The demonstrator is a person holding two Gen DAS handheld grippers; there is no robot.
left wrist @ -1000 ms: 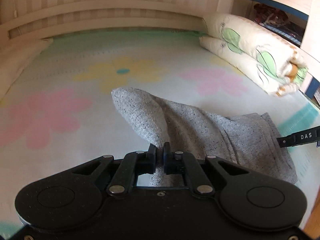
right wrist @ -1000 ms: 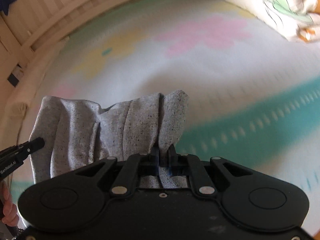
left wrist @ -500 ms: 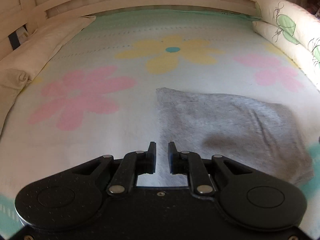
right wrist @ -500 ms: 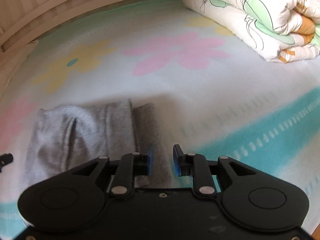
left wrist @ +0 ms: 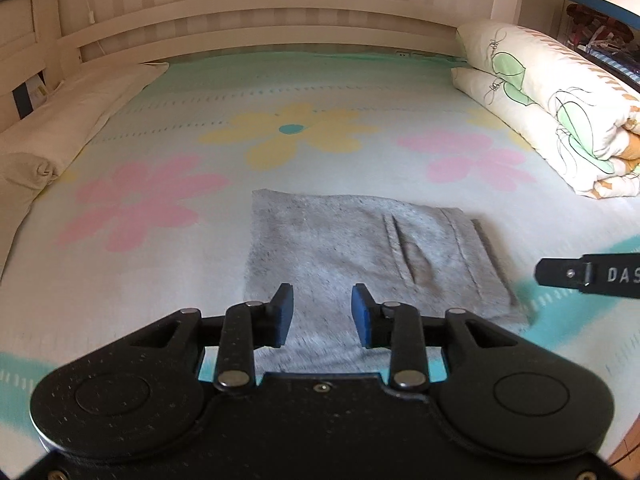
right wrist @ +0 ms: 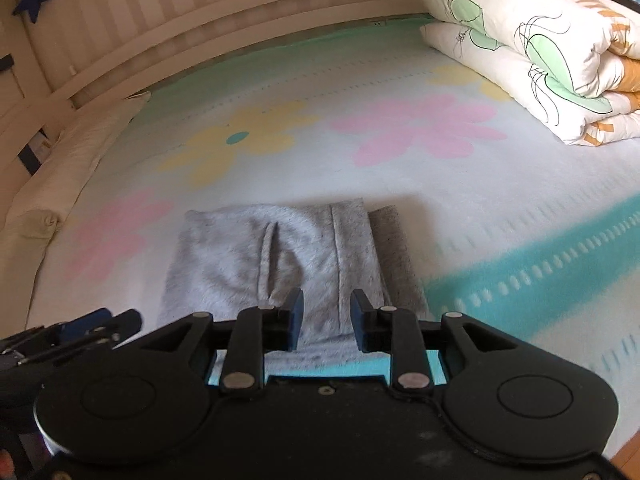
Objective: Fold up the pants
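Flower-printed bed sheet [left wrist: 160, 280] fills the frame; the grey knit pants [left wrist: 360, 248] lie folded flat at centre, so left gripper [left wrist: 322, 314] and right gripper [right wrist: 327, 318] hover empty, jaws opening.

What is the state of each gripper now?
Left gripper: jaws opening, holding nothing, above the folded grey pants.
Right gripper: jaws opening, holding nothing.

Pants [left wrist: 360, 248] near edge hidden behind gripper body; quilt [left wrist: 560, 120] cropped rt.
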